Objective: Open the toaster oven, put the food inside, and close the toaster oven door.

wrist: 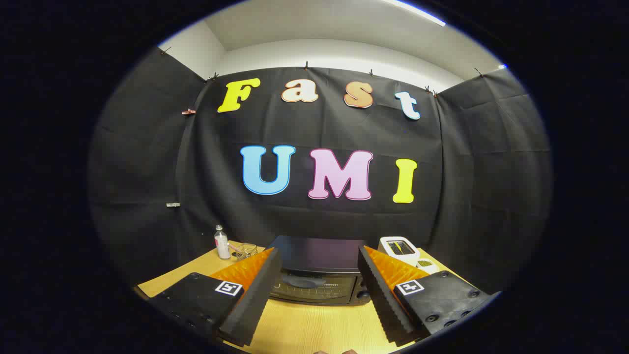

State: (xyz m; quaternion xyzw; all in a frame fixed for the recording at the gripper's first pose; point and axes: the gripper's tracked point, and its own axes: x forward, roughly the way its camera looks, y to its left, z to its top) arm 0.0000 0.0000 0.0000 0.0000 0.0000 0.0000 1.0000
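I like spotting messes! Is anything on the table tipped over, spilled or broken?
Nothing stands out. The toaster oven sits straight with its door shut, beyond the open tongs, which hold nothing. The bottle stands upright beside a small wire basket, and the white toaster sits level. No spills show on the table.

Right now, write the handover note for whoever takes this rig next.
Claw: open, holding nothing, raised above the wooden table.
Toaster oven: just ahead, framed between the fingers, door shut.
Left of the oven: a small bottle and a wire basket. Right of it: a white toaster and a small white dish with something greenish in it; I cannot tell which item is the food.
Done: nothing.
Left: open the door, load the food, close the door.
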